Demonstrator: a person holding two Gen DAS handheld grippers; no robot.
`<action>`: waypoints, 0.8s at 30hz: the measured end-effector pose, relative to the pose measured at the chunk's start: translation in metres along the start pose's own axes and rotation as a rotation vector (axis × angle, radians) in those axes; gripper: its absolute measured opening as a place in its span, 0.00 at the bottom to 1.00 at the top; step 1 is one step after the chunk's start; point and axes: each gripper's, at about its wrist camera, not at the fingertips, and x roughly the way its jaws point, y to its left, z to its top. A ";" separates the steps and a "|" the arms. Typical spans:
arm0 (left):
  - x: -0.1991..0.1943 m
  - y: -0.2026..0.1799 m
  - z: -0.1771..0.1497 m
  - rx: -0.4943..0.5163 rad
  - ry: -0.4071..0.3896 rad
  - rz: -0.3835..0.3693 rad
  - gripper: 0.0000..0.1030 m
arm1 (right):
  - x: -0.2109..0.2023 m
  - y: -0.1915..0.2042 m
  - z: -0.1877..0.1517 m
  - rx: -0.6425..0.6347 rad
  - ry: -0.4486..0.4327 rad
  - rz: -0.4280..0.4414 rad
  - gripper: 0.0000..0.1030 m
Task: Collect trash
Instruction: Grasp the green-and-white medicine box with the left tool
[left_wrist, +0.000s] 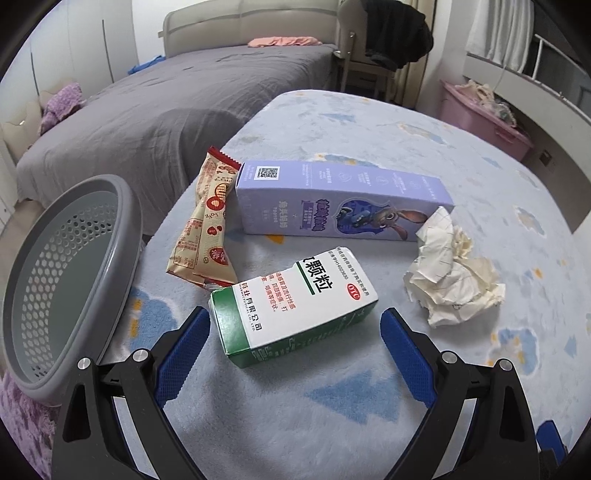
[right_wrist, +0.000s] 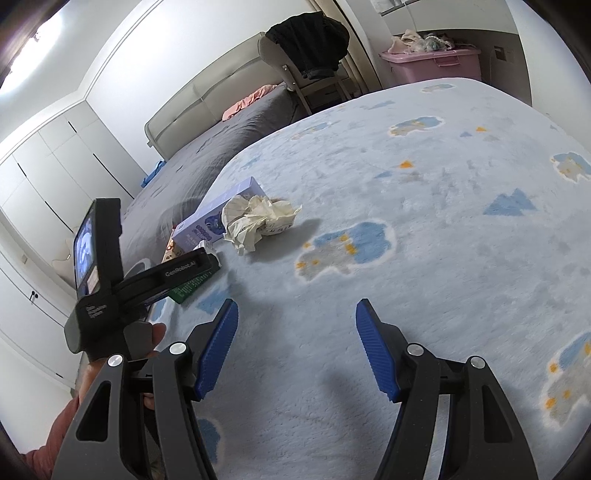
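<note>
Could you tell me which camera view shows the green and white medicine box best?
The left wrist view shows it best: the green and white medicine box lies whole between the open left claw fingers, print readable. In the right wrist view, the left claw's body covers it, leaving only a green corner visible.

Soft, even indoor light, perhaps from upper-left glare; heavy fisheye warping, dark vignetted corners.

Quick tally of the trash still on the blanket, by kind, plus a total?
Cardboard boxes: 2, the green and white medicine box and the purple box
Snack wrappers: 1, the snack wrapper
Crumpled paper: 1, the paper wad
Total: 4
</note>
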 end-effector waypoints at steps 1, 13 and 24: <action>0.002 0.000 0.001 -0.002 0.005 0.004 0.89 | 0.000 0.000 0.000 0.000 0.001 0.000 0.62; 0.011 0.005 0.005 -0.049 0.003 0.030 0.84 | 0.002 0.000 0.001 -0.008 0.007 -0.024 0.62; -0.017 0.026 -0.013 0.003 -0.039 -0.004 0.84 | 0.033 0.026 0.024 -0.126 0.041 -0.064 0.62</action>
